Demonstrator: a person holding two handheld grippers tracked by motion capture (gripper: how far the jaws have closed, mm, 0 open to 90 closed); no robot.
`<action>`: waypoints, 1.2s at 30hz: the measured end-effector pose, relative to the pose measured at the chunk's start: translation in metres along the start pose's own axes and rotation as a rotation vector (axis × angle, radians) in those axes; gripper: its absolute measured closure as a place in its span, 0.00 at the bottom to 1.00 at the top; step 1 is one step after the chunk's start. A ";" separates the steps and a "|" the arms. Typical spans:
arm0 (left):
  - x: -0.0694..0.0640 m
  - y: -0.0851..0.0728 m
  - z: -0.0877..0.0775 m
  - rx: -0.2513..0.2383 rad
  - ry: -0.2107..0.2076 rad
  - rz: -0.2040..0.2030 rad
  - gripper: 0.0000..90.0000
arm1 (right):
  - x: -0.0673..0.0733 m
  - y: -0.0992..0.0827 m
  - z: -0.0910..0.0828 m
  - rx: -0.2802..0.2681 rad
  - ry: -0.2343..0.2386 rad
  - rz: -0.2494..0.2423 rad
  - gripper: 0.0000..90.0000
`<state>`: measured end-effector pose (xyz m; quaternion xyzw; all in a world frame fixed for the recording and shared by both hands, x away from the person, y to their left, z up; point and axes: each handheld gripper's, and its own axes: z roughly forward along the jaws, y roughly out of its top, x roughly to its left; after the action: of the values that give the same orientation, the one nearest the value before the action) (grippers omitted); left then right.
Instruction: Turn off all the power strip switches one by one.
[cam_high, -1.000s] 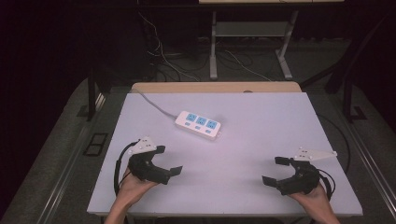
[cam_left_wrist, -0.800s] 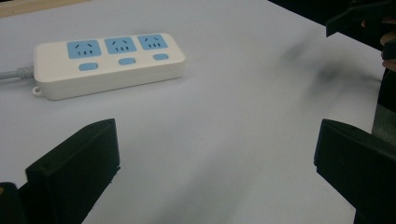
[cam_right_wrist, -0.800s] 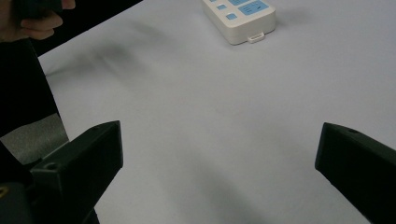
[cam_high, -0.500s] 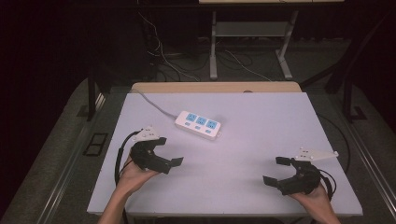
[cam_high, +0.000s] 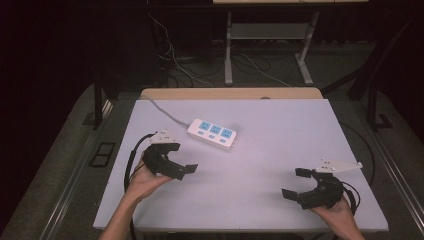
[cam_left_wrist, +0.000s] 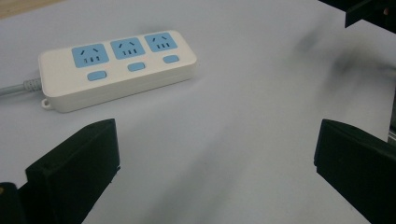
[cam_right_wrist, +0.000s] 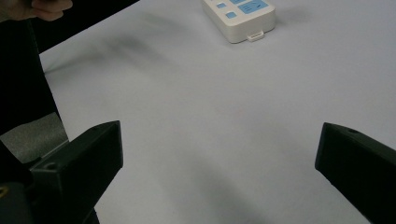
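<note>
Hands come up from the bottom edge of the high view, each holding a black tool. At lower left of centre, the left tool (cam_high: 184, 159) sits raised off the pale counter (cam_high: 280, 130), jaws spread wide with nothing between them. Just above and to its right, in the middle of the frame, lies the white power strip (cam_high: 213, 134) with blue sockets, flat, its grey cord running to the upper left. At lower right, the right tool (cam_high: 296, 183) also gapes wide, holding nothing, well apart from the strip.

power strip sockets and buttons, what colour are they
Light blue, set in the white plastic power strip body; the left gripper view shows it best.
</note>
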<state>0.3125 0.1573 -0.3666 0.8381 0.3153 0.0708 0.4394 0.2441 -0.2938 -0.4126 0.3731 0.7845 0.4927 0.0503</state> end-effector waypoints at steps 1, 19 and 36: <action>0.001 0.000 0.001 0.002 0.000 0.000 0.00 | 0.000 0.000 0.000 0.000 0.000 0.000 0.01; 0.012 0.023 0.013 0.065 -0.001 0.032 0.00 | 0.000 -0.001 0.000 0.006 0.000 -0.004 0.01; 0.028 0.051 0.022 0.111 0.015 0.063 0.00 | -0.001 -0.001 -0.002 0.000 -0.004 -0.002 0.01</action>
<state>0.3670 0.1380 -0.3444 0.8702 0.2954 0.0734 0.3875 0.2435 -0.2959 -0.4125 0.3732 0.7847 0.4921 0.0524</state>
